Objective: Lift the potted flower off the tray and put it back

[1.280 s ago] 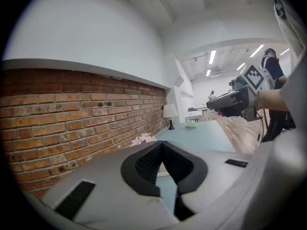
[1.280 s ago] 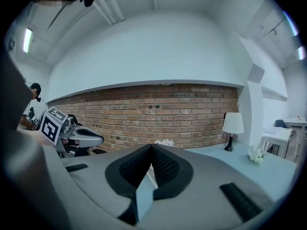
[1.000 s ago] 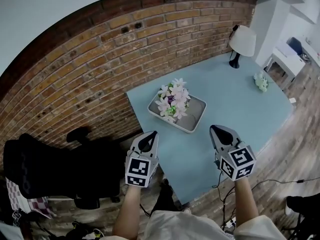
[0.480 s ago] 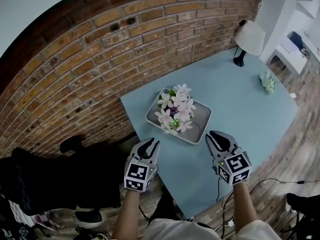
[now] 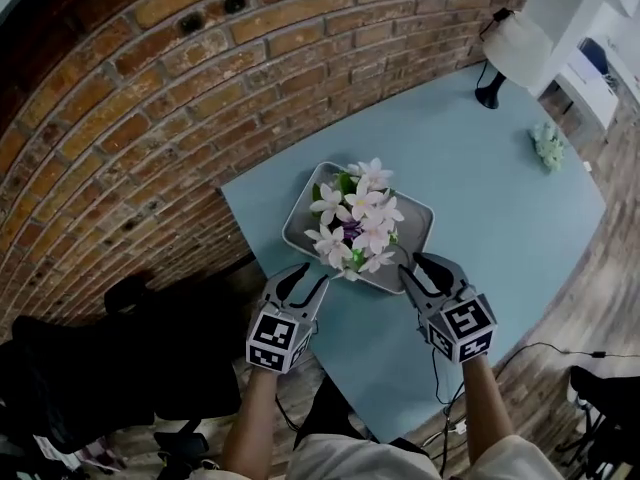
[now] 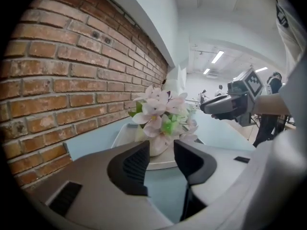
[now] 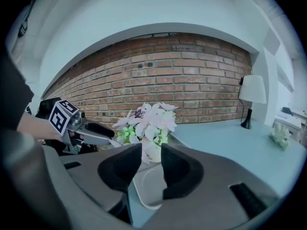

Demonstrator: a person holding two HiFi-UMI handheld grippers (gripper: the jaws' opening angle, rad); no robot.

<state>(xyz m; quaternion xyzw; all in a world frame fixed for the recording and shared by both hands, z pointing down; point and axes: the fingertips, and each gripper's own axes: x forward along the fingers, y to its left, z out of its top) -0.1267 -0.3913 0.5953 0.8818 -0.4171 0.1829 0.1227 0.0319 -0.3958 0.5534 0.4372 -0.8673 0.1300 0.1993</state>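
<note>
The potted flower (image 5: 355,218), pink-white blooms in a white pot, stands in the grey rounded tray (image 5: 422,211) near the near-left corner of the pale blue table (image 5: 490,168). The left gripper (image 5: 303,276) and right gripper (image 5: 425,265) flank the tray's near edge. Their jaws have just been opening and stand partway apart with nothing between them. Pinching the overhanging petals instead of the pot could tip it.

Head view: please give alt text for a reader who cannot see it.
A potted flower stands in a grey tray on a blue table. The left gripper and right gripper, fingers empty and just opening, point at it.
</note>
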